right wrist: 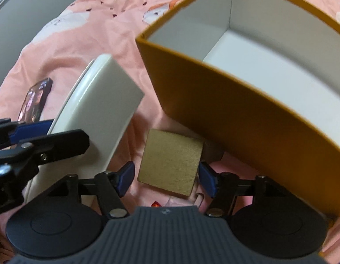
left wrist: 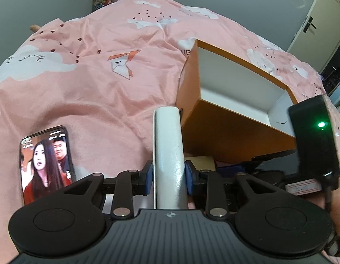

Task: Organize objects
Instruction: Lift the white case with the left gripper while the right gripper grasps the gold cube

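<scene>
Between my left gripper's (left wrist: 169,177) blue pads sits a smooth white case (left wrist: 167,154), glossy and round-edged, standing on its narrow edge with both pads pressed against its flat sides, so that one is firmly gripped at a middling width. From the right wrist view I see the same case as a curved, rounded slab with a matte flat end, hanging just above the bedding. Down under my right gripper (right wrist: 165,177) lies a small square gold box (right wrist: 171,161) with a brushed, faintly striped sheen; the blue fingers straddle it with a sliver of daylight on either side, so I'm calling those jaws open and holding nothing, though the box is right between them. Just beyond both sits the big orange cardboard box (left wrist: 225,129), open-topped, crisp-cornered, plain matt white inside, and I see only a small dark mark on its floor. It rests tilted on the soft quilt, its near wall looming over the gold box. Everything lies on a rumpled pink quilt (left wrist: 104,83) printed with white clouds, tiny dark hearts and an origami bird. Off to the left, well apart, a slim black phone (left wrist: 46,165) lies face up, its glass screen lit with a video. A door (left wrist: 319,22) shows at the far right.
</scene>
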`<state>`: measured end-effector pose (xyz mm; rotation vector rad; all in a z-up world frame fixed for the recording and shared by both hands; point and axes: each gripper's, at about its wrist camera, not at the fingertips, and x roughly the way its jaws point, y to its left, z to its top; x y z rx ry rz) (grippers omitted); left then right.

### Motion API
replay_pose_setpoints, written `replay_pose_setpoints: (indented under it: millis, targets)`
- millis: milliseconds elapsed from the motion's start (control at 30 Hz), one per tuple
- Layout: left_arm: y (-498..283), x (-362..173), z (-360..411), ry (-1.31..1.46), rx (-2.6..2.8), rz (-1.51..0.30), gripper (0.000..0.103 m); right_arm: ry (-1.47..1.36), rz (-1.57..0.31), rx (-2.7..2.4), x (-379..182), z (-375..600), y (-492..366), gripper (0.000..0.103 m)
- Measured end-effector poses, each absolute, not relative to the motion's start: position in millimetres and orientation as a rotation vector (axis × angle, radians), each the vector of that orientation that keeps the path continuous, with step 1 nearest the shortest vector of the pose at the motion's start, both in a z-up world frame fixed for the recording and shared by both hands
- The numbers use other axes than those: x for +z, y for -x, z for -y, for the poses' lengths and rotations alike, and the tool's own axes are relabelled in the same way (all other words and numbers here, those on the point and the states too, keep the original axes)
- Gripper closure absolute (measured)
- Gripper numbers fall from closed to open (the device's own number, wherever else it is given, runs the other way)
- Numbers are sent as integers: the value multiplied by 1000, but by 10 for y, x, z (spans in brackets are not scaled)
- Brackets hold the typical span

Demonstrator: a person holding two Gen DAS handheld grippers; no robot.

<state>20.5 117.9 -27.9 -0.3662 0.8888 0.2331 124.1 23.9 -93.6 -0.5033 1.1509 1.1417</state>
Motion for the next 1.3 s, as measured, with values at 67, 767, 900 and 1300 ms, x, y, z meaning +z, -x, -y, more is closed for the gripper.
replay_pose_setpoints:
  millis: [67,767,900,1300]
  targets:
    - [-219,-284,-1151,357,232,-887,70,511,-1144,1137,-959,-259,-1231,39]
    - [-107,-245,-1171,363,268,-854,70,477,-1085,1117,-787,-107,-1186,37]
    - [-97,-270,-1271,401,277,-857,70,510,-1098,1138,-890,-224,-1149,37]
    - [-102,-259,-1224,390,261,-836,70,505,-1106,1113,-999,-201,-1135,37]
